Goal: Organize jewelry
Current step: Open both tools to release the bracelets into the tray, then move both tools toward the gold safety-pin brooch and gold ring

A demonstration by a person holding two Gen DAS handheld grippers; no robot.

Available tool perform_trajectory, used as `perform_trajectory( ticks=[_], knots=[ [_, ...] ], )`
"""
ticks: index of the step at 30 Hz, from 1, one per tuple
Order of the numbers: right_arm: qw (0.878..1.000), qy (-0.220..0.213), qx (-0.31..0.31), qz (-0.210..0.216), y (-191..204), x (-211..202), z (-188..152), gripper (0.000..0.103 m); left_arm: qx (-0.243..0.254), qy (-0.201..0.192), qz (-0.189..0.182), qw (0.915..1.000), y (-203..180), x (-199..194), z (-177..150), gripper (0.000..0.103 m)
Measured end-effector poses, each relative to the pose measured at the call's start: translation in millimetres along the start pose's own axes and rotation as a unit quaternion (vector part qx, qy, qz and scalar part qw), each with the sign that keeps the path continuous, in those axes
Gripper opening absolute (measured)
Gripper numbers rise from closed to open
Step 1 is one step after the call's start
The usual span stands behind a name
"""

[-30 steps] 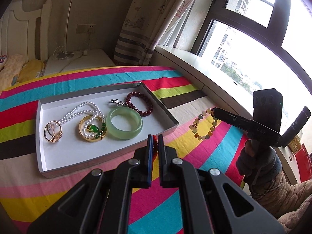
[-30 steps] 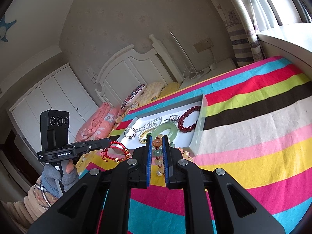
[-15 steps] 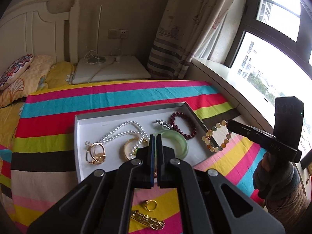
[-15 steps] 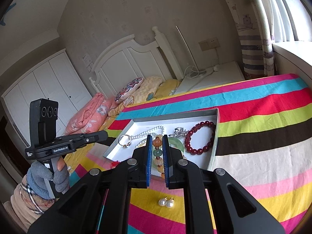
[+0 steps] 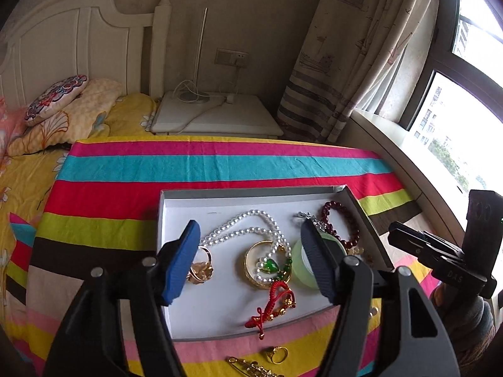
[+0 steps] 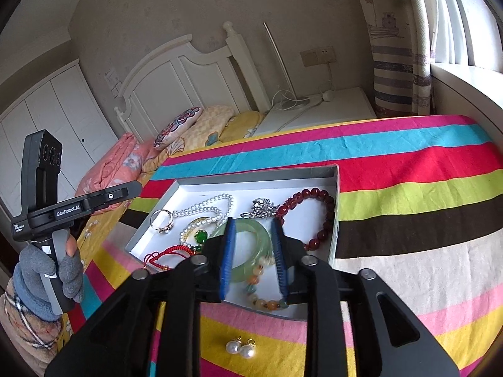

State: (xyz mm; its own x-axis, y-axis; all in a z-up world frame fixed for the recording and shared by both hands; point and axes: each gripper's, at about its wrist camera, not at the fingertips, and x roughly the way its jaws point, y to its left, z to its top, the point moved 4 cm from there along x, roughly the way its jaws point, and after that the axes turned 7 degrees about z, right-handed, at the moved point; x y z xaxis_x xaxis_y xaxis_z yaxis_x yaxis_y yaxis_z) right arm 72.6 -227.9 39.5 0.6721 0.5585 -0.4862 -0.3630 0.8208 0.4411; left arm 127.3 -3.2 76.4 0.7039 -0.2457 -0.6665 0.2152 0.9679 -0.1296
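A white tray (image 5: 220, 323) on the striped cloth holds a pearl necklace (image 5: 248, 229), a gold bangle (image 5: 251, 264), a green jade bangle (image 6: 251, 235), a dark red bead bracelet (image 6: 317, 216), a ring (image 5: 201, 270) and a silver brooch (image 6: 262, 205). My left gripper (image 5: 251, 264) is open above the tray; a red cord bracelet (image 5: 273, 304) lies under it, draped over the tray's front rim. My right gripper (image 6: 253, 262) is open above the tray's near corner; a multicoloured bead bracelet (image 6: 261, 292) lies between its fingers in the tray.
On the cloth in front of the tray lie a gold ring (image 5: 276, 353), a gold pin (image 5: 251, 367) and two pearl earrings (image 6: 240, 348). A bedside table (image 5: 217, 119) and pillows (image 5: 56, 100) stand behind. A window ledge (image 5: 424, 169) runs on the right.
Both grippers moved over the tray and opened. The red cord bracelet dropped from the left gripper and the multicoloured bead bracelet from the right; both now lie in the tray.
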Motion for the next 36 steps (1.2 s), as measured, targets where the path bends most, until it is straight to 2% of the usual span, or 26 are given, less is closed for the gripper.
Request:
perform_trajectory(
  ticks=[1,3,5,7,12,14,16,17,20,22,27,32,36],
  knots=[
    [1.000,-0.004,0.001,0.001,0.6,-1.7,0.1,0.040,-0.001,0.002,-0.003,1.0000,0.3,-1.2,-1.7,0.066],
    [1.000,-0.010,0.001,0.007,2.0,-6.4,-0.6,0.040,0.008,0.008,-0.011,0.9999,-2.9,-4.7,-7.9,0.067],
    [1.000,-0.014,0.001,0.013,3.7,-11.8,-1.1,0.040,0.042,0.027,-0.025,0.9985,-14.6,-7.1,-19.5,0.067],
    [1.000,-0.018,0.003,0.017,3.7,-17.3,-3.0,0.040,0.089,0.043,-0.014,0.9950,-29.8,-6.3,-33.3,0.067],
    [0.999,-0.023,0.016,0.028,2.3,-23.6,-13.2,0.040,0.185,0.092,0.075,0.9754,-45.5,20.8,-61.0,0.068],
    [0.999,-0.022,0.019,0.031,4.2,-24.4,-19.8,0.040,0.195,0.111,0.127,0.9663,-39.3,36.2,-64.6,0.068],
    [0.999,-0.024,0.015,0.031,7.8,-28.4,-25.9,0.040,0.196,0.100,0.189,0.9571,-26.7,43.0,-61.3,0.068],
    [0.999,-0.026,0.013,0.033,9.9,-32.2,-29.0,0.040,0.184,0.087,0.210,0.9563,-20.3,41.8,-57.6,0.068],
    [0.998,-0.036,0.010,0.044,15.8,-46.1,-36.2,0.040,0.116,0.054,0.181,0.9751,-4.1,27.2,-47.2,0.069],
    [0.998,-0.039,0.007,0.048,18.8,-54.1,-41.4,0.040,0.089,0.025,0.175,0.9802,2.7,13.8,-45.0,0.073],
    [0.998,-0.036,0.006,0.048,19.1,-64.1,-58.6,0.040,0.064,-0.013,0.160,0.9850,4.1,-17.3,-55.2,0.083],
    [0.999,-0.033,0.008,0.037,14.5,-69.2,-69.6,0.040,0.029,-0.052,0.177,0.9825,8.7,-53.0,-79.0,0.101],
    [0.999,-0.030,0.020,0.022,5.5,-71.9,-74.2,0.040,-0.009,-0.043,0.173,0.9839,22.0,-67.6,-113.7,0.101]
  ],
)
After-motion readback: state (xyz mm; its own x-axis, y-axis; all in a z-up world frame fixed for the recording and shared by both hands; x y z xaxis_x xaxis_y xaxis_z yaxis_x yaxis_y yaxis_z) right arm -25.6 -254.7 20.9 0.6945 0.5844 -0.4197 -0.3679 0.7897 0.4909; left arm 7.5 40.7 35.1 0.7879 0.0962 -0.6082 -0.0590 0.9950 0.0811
